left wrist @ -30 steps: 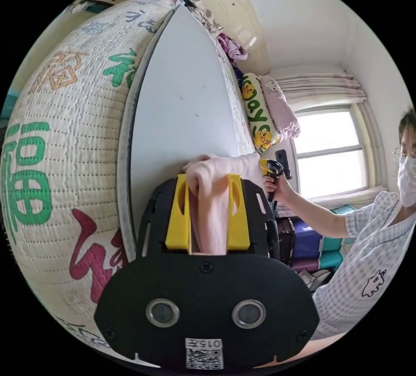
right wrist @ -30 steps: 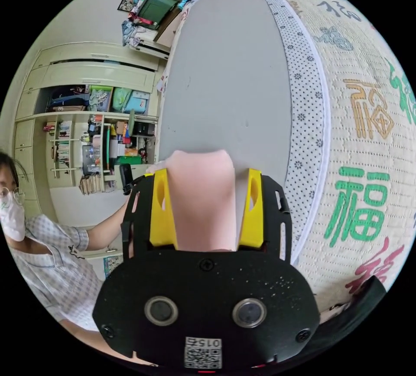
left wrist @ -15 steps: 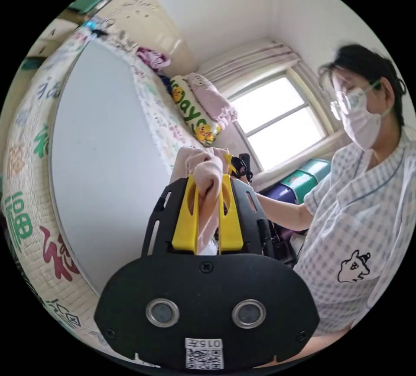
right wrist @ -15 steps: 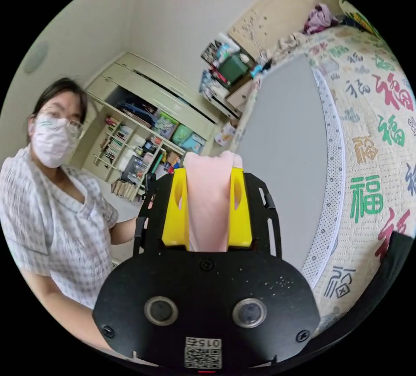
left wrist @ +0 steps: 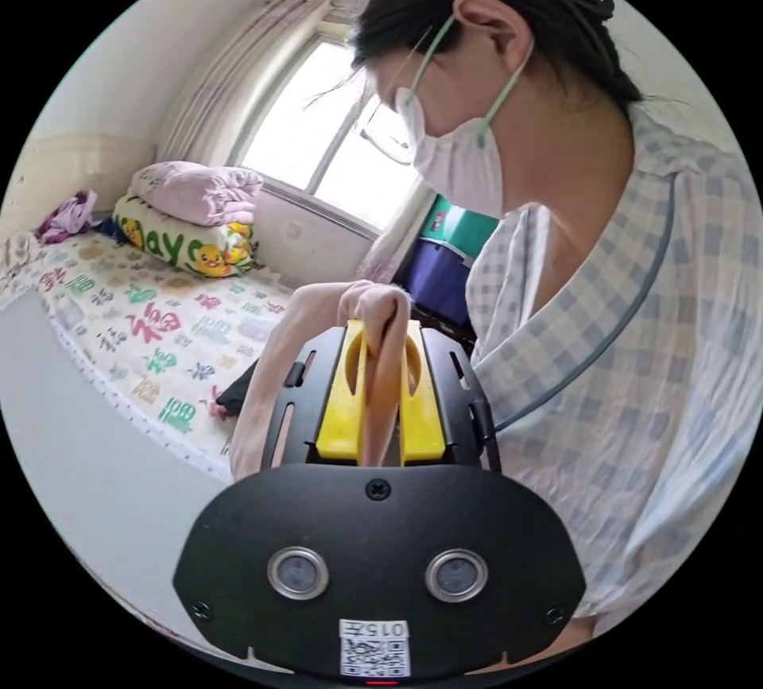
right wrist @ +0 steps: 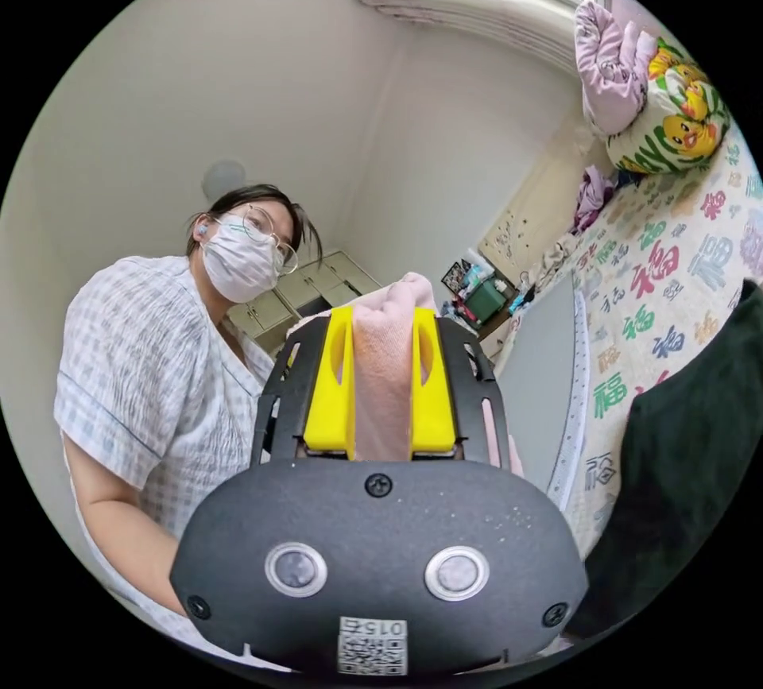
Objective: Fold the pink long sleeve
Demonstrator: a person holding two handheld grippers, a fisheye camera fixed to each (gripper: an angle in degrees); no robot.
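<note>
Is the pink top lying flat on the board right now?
No, it is lifted: the left gripper and right gripper are each shut on bunched pink top fabric.

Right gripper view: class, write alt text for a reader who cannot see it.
The right gripper has its yellow jaws shut on a bunch of pink long sleeve. Behind it stands a person in a checked top; a patterned mat lies to the right.

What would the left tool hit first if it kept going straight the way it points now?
Probably the person's checked shirt, which looks close ahead of the left tool, itself clamped on the pink long sleeve. Depth is unclear.
</note>
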